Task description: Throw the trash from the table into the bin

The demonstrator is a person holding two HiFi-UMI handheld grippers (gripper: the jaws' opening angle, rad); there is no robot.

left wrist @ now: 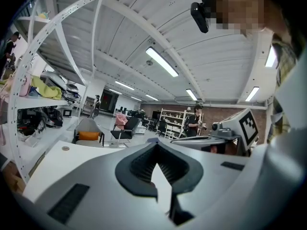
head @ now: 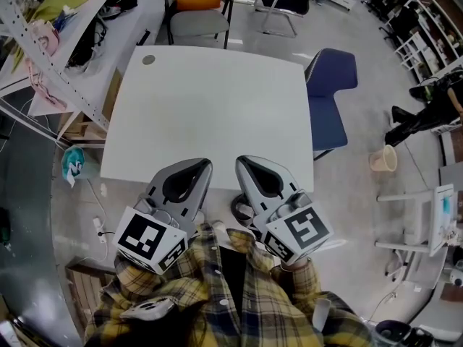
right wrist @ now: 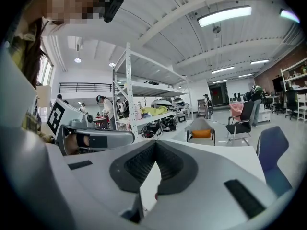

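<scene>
Currently I am holding the left tool (head: 205,164) and the right tool (head: 243,162) side by side above the near edge of the white square table (head: 217,114), both pointing out across its top and close together without touching. Through the left gripper view I see that tool's grey jaws closed tip to tip with nothing caught between the ribbed black pads, and the right gripper view shows the same: jaws pressed together and holding nothing. On the table top I can make out only a small grey round disc (head: 148,59) near the far left corner, well apart from both tools, and I cannot tell whether it lies loose or is set into the surface. The small beige round bin (head: 383,158) stands on the floor off to the right of the table, past the blue upholstered chair (head: 329,92) that sits at the table's right edge. A grey chair with an orange cushion (head: 197,13) stands at the far side, and a white metal shelf rack (head: 43,45) piled with clutter runs along the left. My yellow plaid shirt (head: 195,295) fills the bottom of the head view
</scene>
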